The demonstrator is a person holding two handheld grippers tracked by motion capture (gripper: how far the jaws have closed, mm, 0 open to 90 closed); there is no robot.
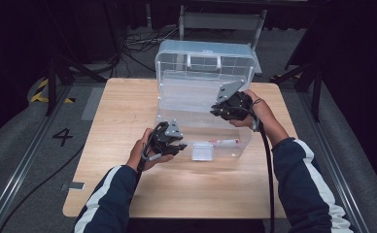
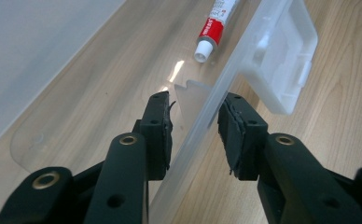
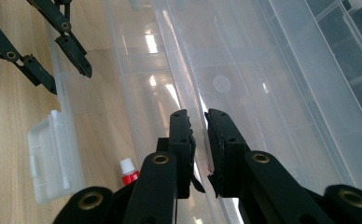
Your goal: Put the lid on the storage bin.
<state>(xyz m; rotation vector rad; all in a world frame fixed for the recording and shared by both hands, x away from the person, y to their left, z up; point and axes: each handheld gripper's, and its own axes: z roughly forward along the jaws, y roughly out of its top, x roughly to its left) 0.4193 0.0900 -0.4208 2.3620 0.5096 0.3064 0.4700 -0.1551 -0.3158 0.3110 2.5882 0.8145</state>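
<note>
A clear plastic storage box (image 1: 177, 90) stands on the wooden table (image 1: 128, 194) with its lid (image 1: 206, 56) raised at the back. A red and white tube (image 1: 224, 141) (image 2: 215, 29) (image 3: 128, 171) lies inside near the front wall. My left gripper (image 1: 180, 144) (image 2: 195, 107) straddles that front wall beside the white latch (image 2: 284, 60) (image 1: 203, 151). Its jaws are open, with a gap at the left pad. My right gripper (image 1: 215, 110) (image 3: 197, 116) is over the box's right part, shut on a thin clear plastic edge (image 3: 179, 60); whether wall, tray or partition I cannot tell.
The left gripper (image 3: 69, 79) also shows far off in the right gripper view, next to the latch (image 3: 48, 158). Bare table lies in front of and to the left of the box. Cables and metal frame legs (image 1: 55, 73) stand on the floor behind the table.
</note>
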